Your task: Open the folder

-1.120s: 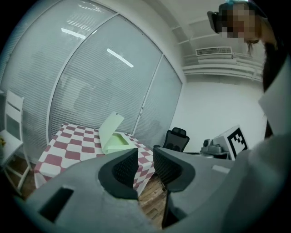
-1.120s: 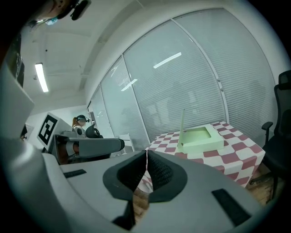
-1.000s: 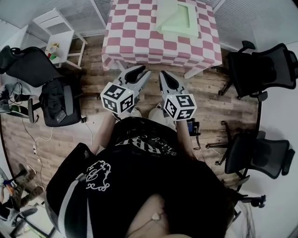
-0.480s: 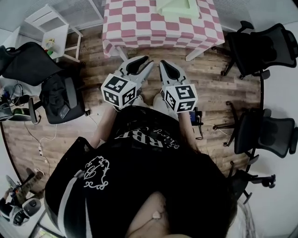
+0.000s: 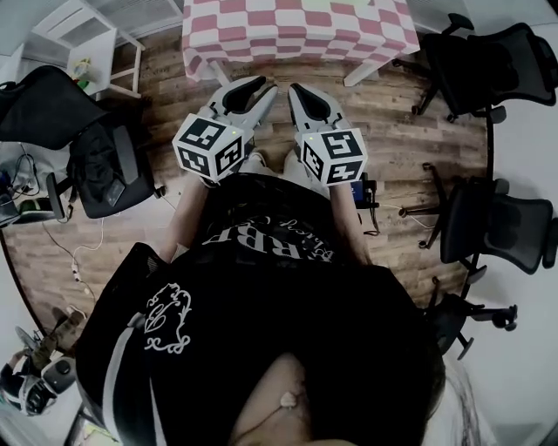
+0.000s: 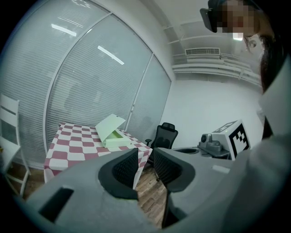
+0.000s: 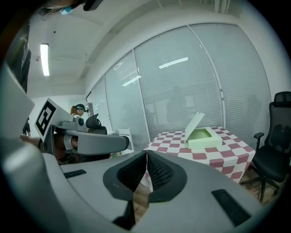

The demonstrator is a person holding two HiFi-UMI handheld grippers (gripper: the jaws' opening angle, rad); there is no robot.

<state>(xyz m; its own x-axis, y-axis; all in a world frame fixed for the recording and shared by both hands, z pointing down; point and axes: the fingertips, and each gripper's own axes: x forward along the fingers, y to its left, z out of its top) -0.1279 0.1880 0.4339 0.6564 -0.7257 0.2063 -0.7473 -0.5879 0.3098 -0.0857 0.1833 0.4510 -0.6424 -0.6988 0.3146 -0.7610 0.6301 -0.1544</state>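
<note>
The light green folder (image 6: 111, 132) lies on the pink and white checked table (image 6: 68, 142) with its lid propped up, seen far ahead in both gripper views (image 7: 203, 132). In the head view the table (image 5: 296, 26) shows only as a strip at the top and the folder is outside the picture. My left gripper (image 5: 266, 84) is held over the wooden floor, short of the table; it is open with a narrow empty gap (image 6: 145, 157). Beside it my right gripper (image 5: 294, 89) is shut on nothing, pads touching (image 7: 146, 157).
Black office chairs stand at the right (image 5: 497, 61) (image 5: 497, 235), and another with a dark bag at the left (image 5: 105, 170). A white side table (image 5: 87, 35) is at the far left. Window blinds run behind the checked table.
The table has slid toward the top of the head view and the folder has left that picture. Both grippers keep their jaws as they were and stay side by side.
</note>
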